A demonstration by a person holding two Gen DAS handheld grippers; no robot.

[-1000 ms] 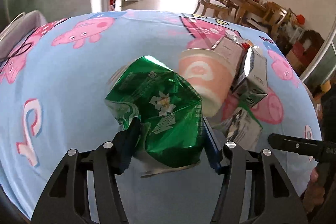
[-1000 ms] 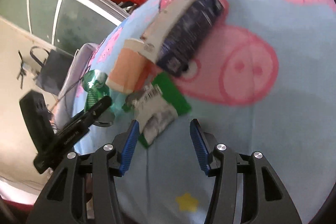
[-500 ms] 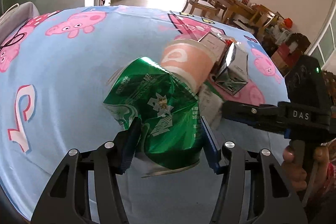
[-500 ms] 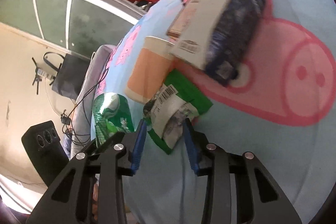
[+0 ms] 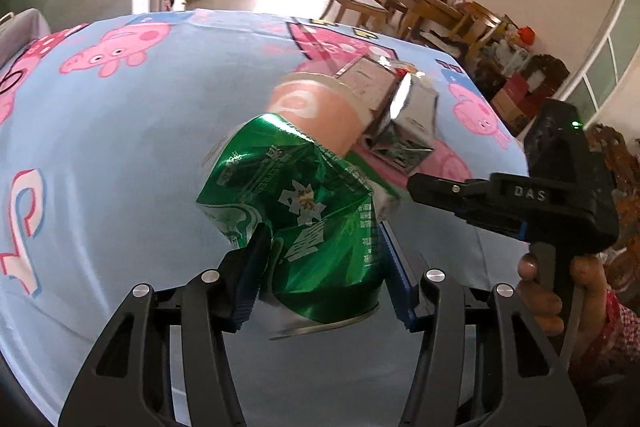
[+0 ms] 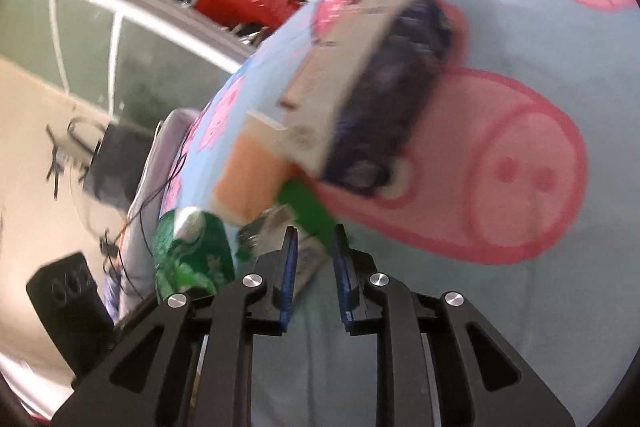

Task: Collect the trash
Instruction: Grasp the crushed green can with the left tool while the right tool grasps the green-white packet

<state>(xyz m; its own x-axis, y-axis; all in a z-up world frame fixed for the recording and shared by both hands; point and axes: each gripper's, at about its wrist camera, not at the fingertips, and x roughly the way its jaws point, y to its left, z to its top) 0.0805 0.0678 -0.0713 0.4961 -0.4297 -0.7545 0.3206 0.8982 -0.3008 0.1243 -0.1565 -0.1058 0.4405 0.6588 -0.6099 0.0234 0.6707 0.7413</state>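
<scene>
**On the tabletop: one piece in hand, a second being pinched, the rest still lying there**

On the tabletop [image 5: 100, 155] with its pale blue cartoon-pig cloth, I have the left hand-held gripper [image 5: 320, 267] clamped on a crushed green can [image 5: 304, 211], both pads pressing its dented sides. From my left camera the can fills the middle of the view, and it looks lifted clear of the cloth, though I cannot be sure of that.

The right hand-held gripper [image 6: 314, 263] comes in at about three o'clock in that same view, with a person's hand [image 5: 544, 291] on its grip. Its jaws have just been closing, and a green-and-white wrapper [image 6: 308, 251] sits between the blue pads. The right camera is blurred, so I cannot tell whether the pads already bite the wrapper or stand a hair off it; the gap is narrow.

Still uncollected, as I judge it: a peach paper cup [image 5: 316, 115] lying on its side at about twelve o'clock from the can, just behind it, and a dark carton [image 5: 404, 131] with a silvery end at about one o'clock, resting against the cup's rim. A flat pale box [image 6: 340, 75] lies over the carton in the right view.

I see no bin or bag in either view, so nothing looks dropped off yet. I reckon the task is in its early part: one item secured, one nearly so, at least two more to fetch, and all of it still to be carried away.
</scene>
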